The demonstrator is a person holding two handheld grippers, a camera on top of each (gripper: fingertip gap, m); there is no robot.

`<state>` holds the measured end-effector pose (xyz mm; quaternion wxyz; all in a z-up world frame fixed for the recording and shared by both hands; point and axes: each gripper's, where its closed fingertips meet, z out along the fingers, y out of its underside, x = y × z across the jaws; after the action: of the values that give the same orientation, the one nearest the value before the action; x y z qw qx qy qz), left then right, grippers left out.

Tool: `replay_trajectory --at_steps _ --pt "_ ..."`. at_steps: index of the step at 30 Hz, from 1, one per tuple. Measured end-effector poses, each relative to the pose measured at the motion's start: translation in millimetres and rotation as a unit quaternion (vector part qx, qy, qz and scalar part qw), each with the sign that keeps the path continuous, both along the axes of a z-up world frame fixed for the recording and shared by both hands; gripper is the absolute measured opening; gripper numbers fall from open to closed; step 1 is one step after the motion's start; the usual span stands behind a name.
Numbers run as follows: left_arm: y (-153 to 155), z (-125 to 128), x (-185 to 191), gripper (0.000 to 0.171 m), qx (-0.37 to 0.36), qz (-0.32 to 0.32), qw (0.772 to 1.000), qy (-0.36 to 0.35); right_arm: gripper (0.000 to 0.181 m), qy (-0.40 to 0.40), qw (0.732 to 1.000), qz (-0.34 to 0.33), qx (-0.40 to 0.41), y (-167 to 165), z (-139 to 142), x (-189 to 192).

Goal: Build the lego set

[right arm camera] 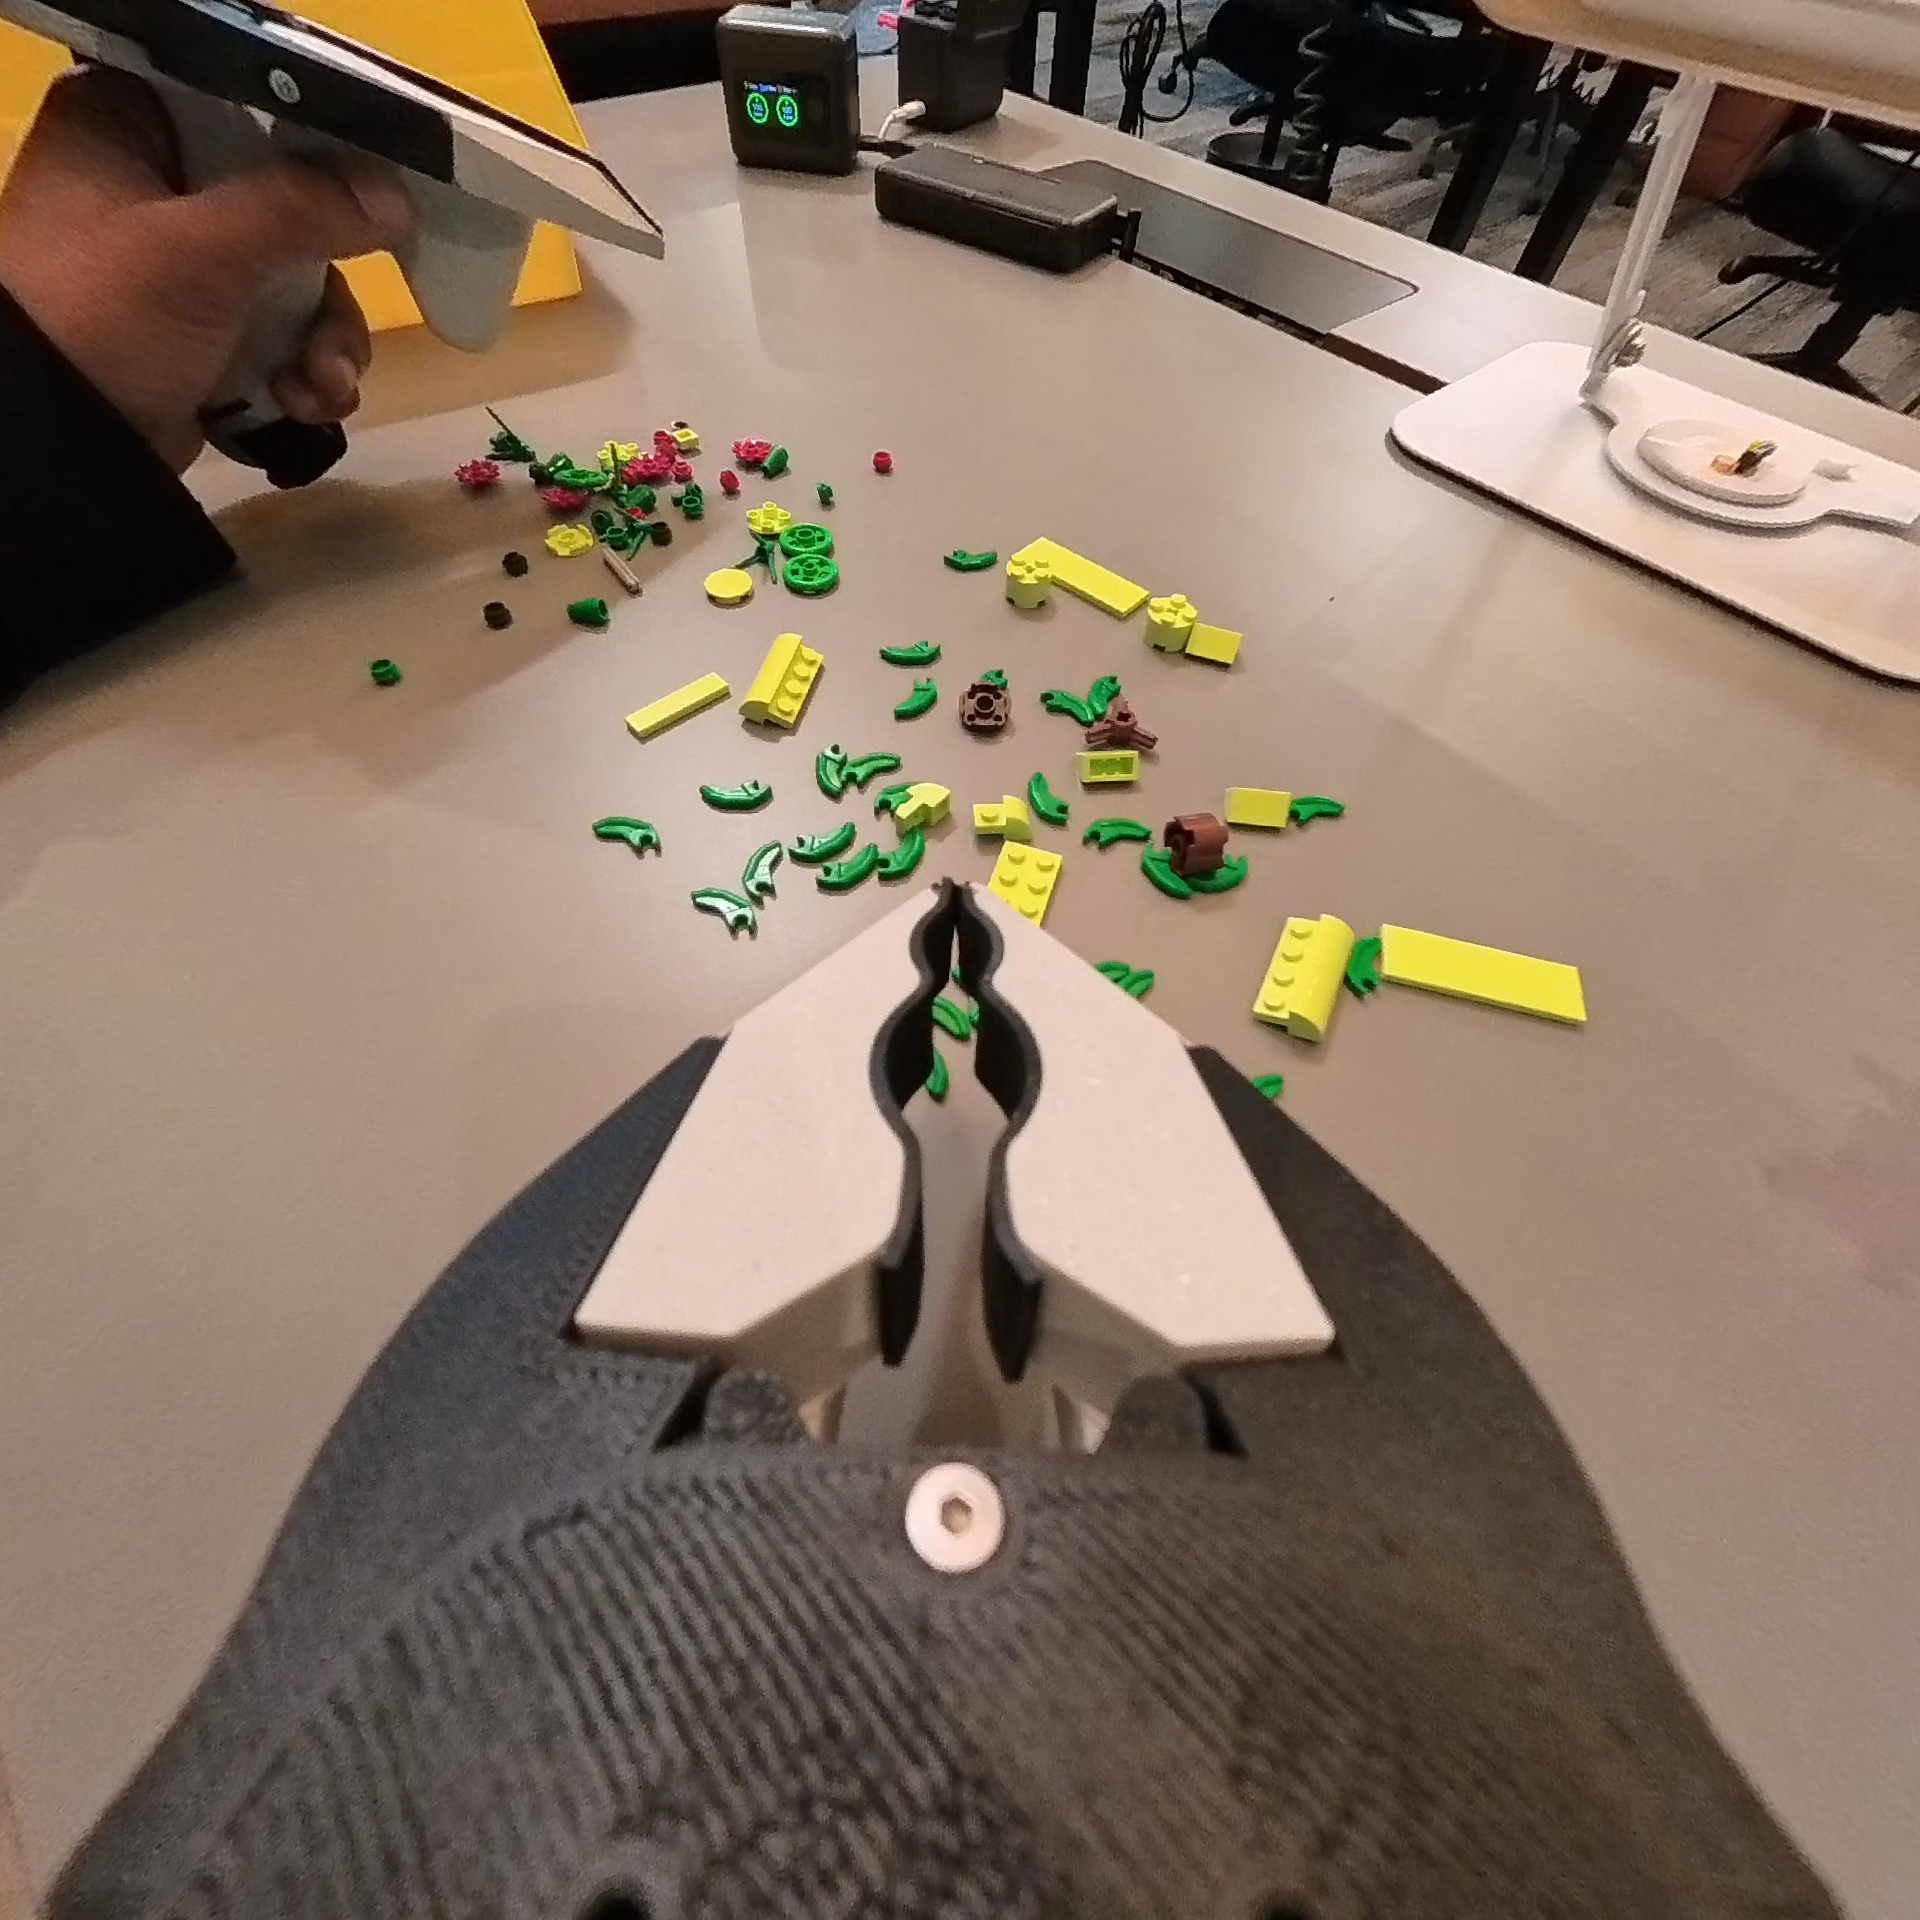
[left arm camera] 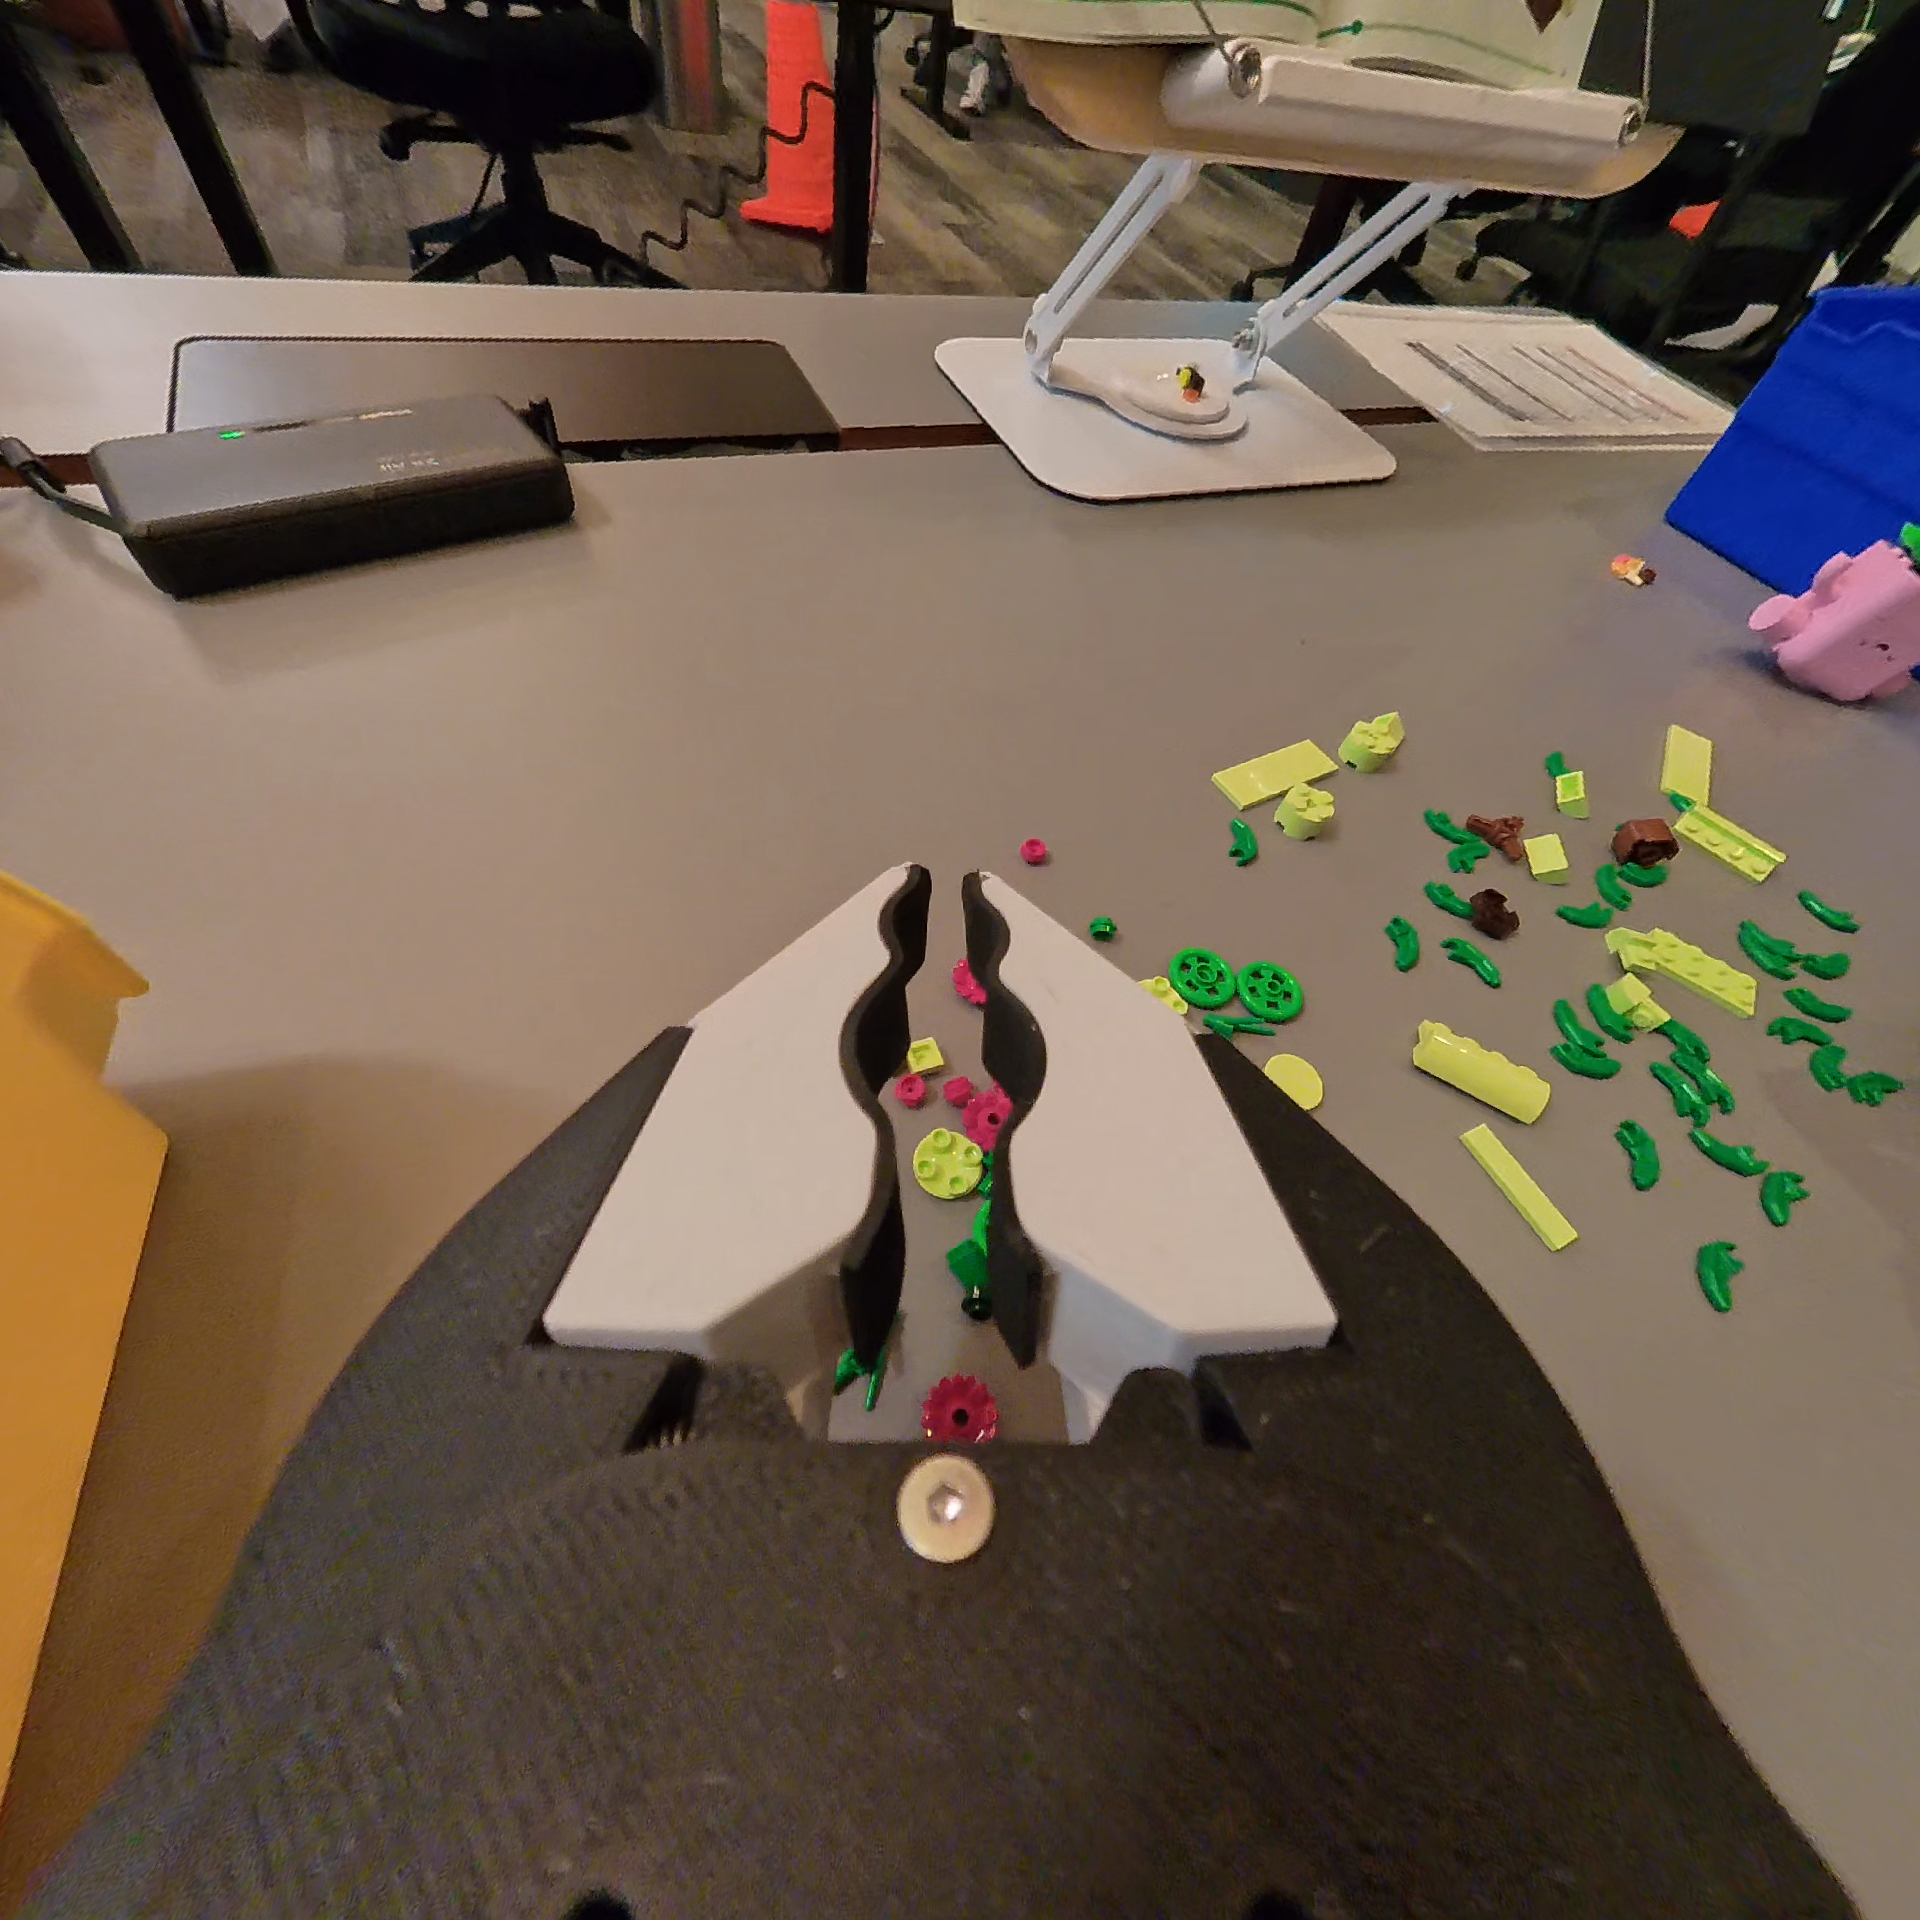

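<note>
Across the grey worktop lie loose lego pieces: green leaves, lime plates, brown bits and magenta flowers, none joined into a build. Above the flower end of the scatter hangs the left gripper, its fingers slightly parted with a narrow gap and nothing between them; through the gap show a lime round plate and a magenta flower on the worktop. Over the leaf end hovers the right gripper, its fingers clenched so the tips meet, holding nothing. A hand grips the left tool's handle. Farther back stand a white stand, a black box and a yellow bin.
</note>
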<state>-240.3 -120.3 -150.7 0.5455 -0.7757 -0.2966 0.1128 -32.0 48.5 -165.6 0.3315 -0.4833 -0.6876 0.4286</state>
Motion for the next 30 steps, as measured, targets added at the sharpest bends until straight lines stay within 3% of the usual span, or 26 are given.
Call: replay_trajectory --at_steps 8,30 --pt "-2.2 -0.6 -3.3 0.004 0.002 0.013 1.000 0.001 0.000 0.006 1.000 0.000 0.004 -0.3 1.5 0.7" --pt "20.6 -7.3 10.8 0.005 -0.009 -0.028 1.000 0.008 0.000 0.028 0.999 -0.005 -0.020 3.6 9.9 2.4"
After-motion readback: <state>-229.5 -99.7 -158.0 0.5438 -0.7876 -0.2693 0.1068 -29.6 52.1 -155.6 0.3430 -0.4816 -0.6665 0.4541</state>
